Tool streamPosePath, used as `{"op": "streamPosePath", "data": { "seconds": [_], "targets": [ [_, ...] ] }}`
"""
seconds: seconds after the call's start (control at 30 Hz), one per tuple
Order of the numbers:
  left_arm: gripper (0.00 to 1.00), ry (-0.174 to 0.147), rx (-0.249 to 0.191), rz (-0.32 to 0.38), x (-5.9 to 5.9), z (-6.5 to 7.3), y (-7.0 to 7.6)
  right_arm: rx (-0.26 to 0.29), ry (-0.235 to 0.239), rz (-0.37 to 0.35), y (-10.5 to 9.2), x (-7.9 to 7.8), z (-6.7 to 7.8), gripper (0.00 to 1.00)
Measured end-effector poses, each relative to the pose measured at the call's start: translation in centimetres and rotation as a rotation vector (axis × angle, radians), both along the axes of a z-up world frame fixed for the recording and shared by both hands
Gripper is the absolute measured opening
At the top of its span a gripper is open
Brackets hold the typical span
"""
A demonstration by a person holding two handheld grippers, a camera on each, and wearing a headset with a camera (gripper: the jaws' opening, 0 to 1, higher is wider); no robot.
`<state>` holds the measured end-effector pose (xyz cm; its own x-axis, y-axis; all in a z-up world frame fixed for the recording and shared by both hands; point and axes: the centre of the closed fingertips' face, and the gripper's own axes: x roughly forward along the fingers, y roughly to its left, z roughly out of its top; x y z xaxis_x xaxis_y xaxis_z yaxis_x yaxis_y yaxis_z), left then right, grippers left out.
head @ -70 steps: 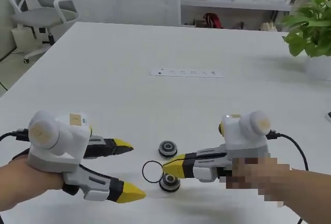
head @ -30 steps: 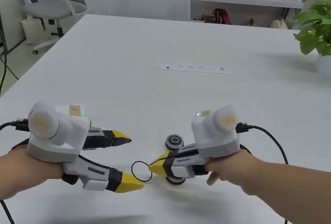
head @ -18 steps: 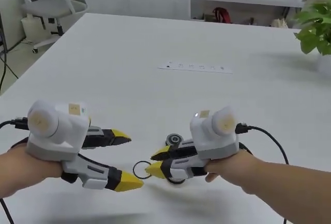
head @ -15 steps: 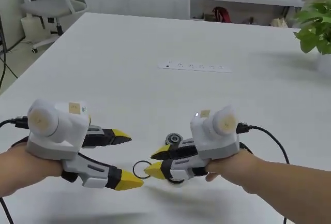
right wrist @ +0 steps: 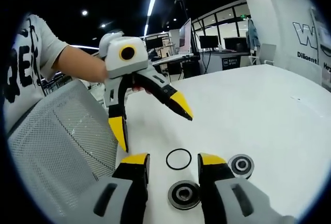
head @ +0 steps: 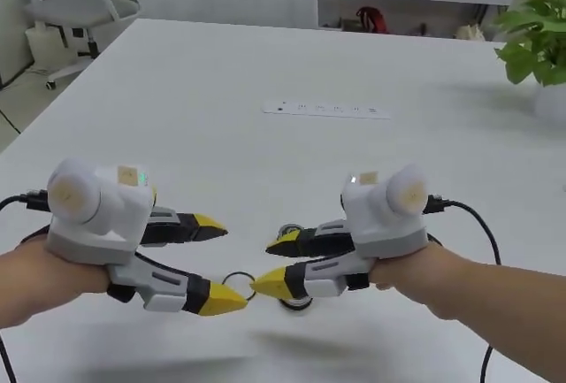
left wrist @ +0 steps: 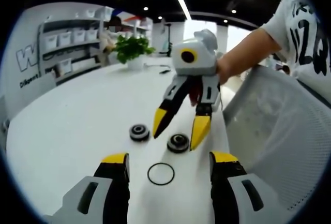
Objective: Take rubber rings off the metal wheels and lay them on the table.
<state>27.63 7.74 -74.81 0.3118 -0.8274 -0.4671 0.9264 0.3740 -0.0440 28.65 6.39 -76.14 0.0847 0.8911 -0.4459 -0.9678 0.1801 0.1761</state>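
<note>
Thin black rubber ring: plain round loop, flat on the smooth white table, off any wheel, in the gap between the two grippers' tips. Left gripper: yellow-tipped jaws spread wide, empty, aimed at the ring. Right gripper: jaws parted, nothing gripped, pointing toward the left one. The near wheel, a dark round disc with a paler metal hub, lies between its jaws; contact unclear. Far wheel, same make, just beyond, apart. Both hands low, close above the tabletop. Farther out: flat white socket strip; leafy green plant at the far right.
</note>
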Motion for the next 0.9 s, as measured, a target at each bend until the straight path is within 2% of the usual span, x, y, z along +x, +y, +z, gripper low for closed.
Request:
{"op": "streamPosePath", "data": {
  "seconds": [0.2, 0.33, 0.53, 0.83, 0.9],
  "targets": [
    [0.64, -0.004, 0.000, -0.011, 0.1, 0.2, -0.4, -0.057, -0.001, -0.007, -1.8, 0.2, -0.2, 0.34],
    [0.63, -0.006, 0.000, -0.017, 0.2, 0.3, -0.7, -0.058, -0.007, -0.032, -2.9, 0.5, 0.0, 0.40],
    [0.63, -0.008, -0.004, -0.024, 0.3, 0.5, -1.1, -0.045, -0.025, -0.046, -4.0, 0.7, 0.4, 0.40],
    [0.61, -0.006, -0.004, -0.042, 0.4, 0.3, -2.2, -0.066, -0.031, -0.055, -5.4, 0.5, -0.5, 0.38],
    [0.58, -0.005, -0.003, -0.054, 0.3, 0.2, -2.5, -0.072, -0.032, -0.053, -5.6, 0.4, -0.7, 0.37]
  ]
}}
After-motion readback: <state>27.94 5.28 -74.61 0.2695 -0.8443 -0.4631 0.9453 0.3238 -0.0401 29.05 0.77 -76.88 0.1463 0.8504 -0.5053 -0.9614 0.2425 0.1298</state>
